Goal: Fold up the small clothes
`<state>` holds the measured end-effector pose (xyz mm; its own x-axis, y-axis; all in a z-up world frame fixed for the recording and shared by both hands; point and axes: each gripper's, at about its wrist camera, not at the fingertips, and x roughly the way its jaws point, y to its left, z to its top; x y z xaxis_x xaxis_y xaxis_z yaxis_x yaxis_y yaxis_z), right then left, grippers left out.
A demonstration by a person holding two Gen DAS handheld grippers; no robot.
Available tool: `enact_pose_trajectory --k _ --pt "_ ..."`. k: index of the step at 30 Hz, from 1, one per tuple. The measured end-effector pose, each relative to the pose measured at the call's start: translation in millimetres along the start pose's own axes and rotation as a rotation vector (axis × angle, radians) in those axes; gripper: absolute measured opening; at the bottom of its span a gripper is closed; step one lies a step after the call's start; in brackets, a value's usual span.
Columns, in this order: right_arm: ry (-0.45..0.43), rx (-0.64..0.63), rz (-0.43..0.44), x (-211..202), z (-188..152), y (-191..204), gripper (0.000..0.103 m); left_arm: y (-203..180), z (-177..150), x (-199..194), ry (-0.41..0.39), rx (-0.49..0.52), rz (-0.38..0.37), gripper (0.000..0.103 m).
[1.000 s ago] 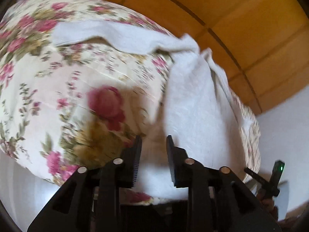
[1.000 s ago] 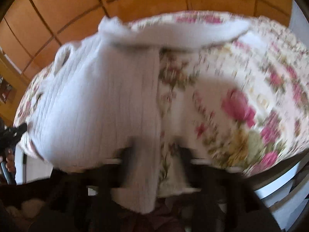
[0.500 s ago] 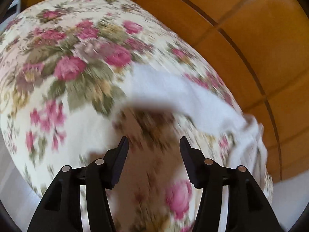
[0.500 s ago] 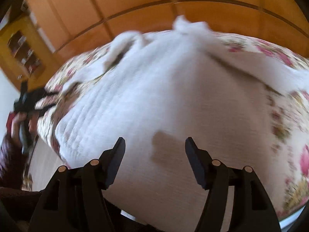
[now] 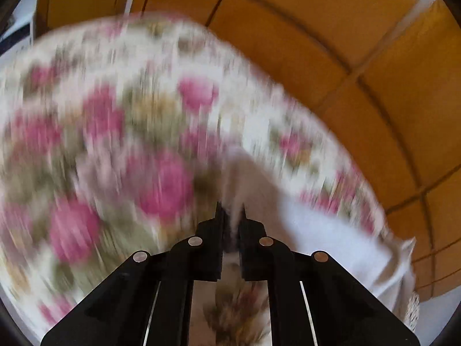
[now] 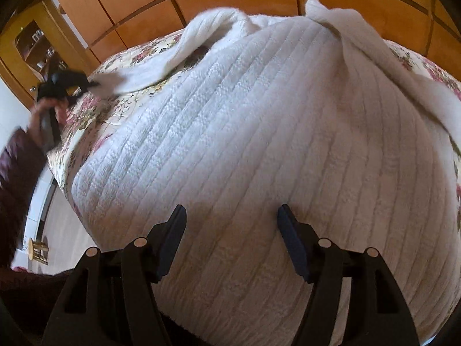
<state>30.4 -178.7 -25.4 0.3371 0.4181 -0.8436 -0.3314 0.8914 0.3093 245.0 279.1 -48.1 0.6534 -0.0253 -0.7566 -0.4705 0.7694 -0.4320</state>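
White ribbed sweater (image 6: pixel 259 150) lies spread on the flowered bed (image 5: pixel 115 129); left gripper (image 5: pixel 230 216), jaws nearly closed on its left sleeve (image 6: pixel 149 69), should carry it flat across while right gripper (image 6: pixel 232 222) hovers wide open, empty.

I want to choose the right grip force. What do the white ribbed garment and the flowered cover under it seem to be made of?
The white ribbed garment looks like a thick, soft knit, perhaps cotton or fleece: raised parallel ribs, fuzzy matte surface. The flowered cover looks like thin, smooth printed woven cloth, probably cotton; its quilting cannot be told.
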Motion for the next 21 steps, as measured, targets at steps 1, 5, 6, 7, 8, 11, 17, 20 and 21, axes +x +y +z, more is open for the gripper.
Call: enact_pose_trajectory --k 1,5,6,7,8,11,17,20,21 --pt "0.002 0.003 -0.001 2 2 -1 0.066 0 21 -12 -0.040 -0.007 0.020 0.007" --pt "-0.003 0.035 0.009 6 1 -7 0.067 6 89 -66 -0.153 -0.080 0.015 0.007" --pt "-0.007 0.036 0.010 6 1 -7 0.068 6 100 -76 -0.161 -0.101 0.019 0.007" --pt "-0.013 0.036 0.010 6 -1 -6 0.069 8 108 -88 -0.167 -0.122 0.030 0.007" --pt "-0.016 0.034 0.004 7 0 -6 0.069 11 113 -96 -0.165 -0.142 0.036 0.007" --pt "-0.014 0.025 0.009 10 2 -4 0.074 26 108 -109 -0.127 -0.228 0.009 0.007" --pt "-0.015 -0.016 -0.006 11 2 0 0.079 66 80 -78 -0.046 -0.277 0.220 0.008" --pt "-0.009 0.002 0.004 6 6 -3 0.079 106 69 -54 0.018 -0.357 0.235 0.046" --pt "-0.011 0.005 0.012 3 10 -3 0.077 117 64 -53 0.013 -0.380 0.225 0.052"
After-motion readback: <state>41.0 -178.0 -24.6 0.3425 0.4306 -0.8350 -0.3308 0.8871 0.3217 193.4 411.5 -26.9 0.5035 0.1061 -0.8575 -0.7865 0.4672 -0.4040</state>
